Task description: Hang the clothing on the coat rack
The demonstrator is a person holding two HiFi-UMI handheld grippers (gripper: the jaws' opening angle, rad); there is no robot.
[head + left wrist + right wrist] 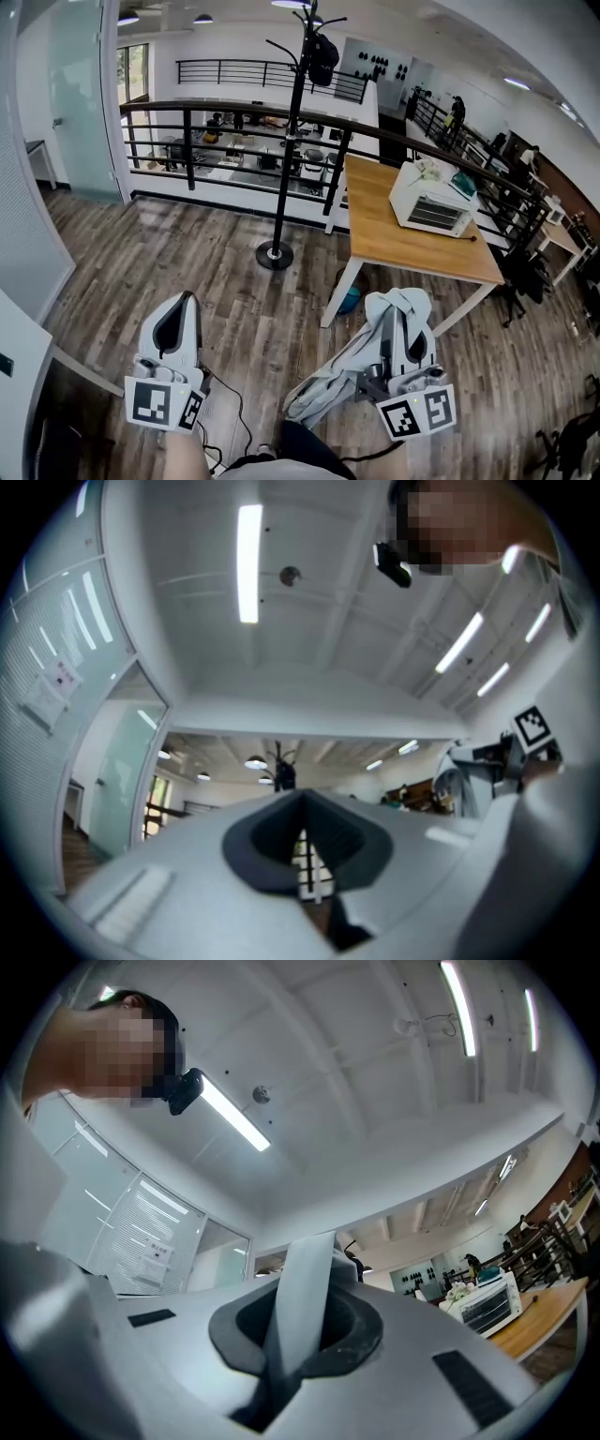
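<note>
- The left gripper (180, 314) is low at the left of the head view, pointing away over the wooden floor (187, 244). Its marker cube (167, 403) faces the camera. In the left gripper view its jaws are drawn together, with only a thin slit between them and nothing grasped.
- A dark cable (230, 412) trails on the floor just right of that gripper.
- A black railing (225, 117) runs across the far edge of the floor, with a lower level beyond it.
- The coat rack (291, 141), a black pole on a round base, stands upright in front of the railing, well ahead of both grippers. A dark item (323, 52) hangs from one of its top hooks.
- The clothing (337, 370), a pale grey-white garment, hangs from the right gripper and trails down to the left of it, well apart from the coat rack.
- The right gripper (405, 323) is low at the right. In the right gripper view its jaws are clenched on a strip of the clothing (305, 1307) that rises between them.
- A wooden desk (412, 248) stands beyond the right gripper, right of the coat rack. A white oven-like appliance (431, 202) sits on it, and something blue (349, 300) lies on the floor under its near corner.
</note>
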